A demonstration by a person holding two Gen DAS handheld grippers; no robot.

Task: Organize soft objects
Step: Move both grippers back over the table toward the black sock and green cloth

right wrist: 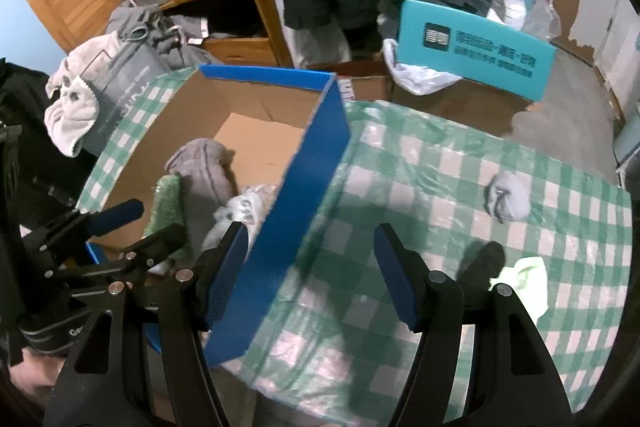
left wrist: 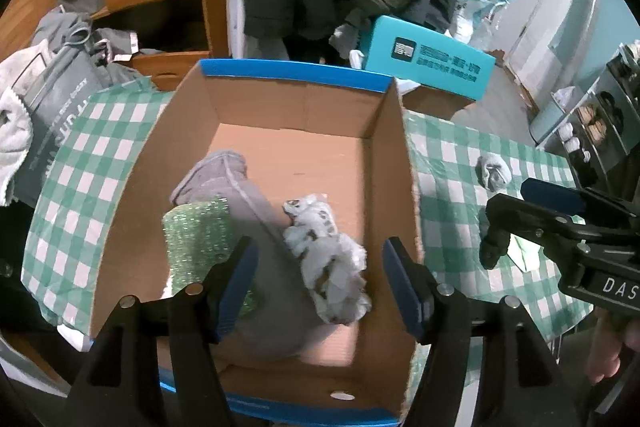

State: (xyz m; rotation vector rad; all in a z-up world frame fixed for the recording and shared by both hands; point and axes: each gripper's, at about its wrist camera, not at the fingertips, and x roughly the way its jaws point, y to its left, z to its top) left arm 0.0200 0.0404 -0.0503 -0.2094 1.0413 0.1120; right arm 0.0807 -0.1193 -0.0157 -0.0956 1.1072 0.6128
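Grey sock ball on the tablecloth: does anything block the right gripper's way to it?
Nothing visible does. The grey sock ball lies alone on the checked tablecloth, ahead and right of the open, empty right gripper. The box wall stands on its other side.

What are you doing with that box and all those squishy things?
A person holds a gripper in each hand, tidying soft things into a cardboard box. A grey cloth, a green sponge and a white crumpled cloth are already inside. The left gripper and right gripper are both open and empty. A small grey bundle lies on the checked tablecloth.
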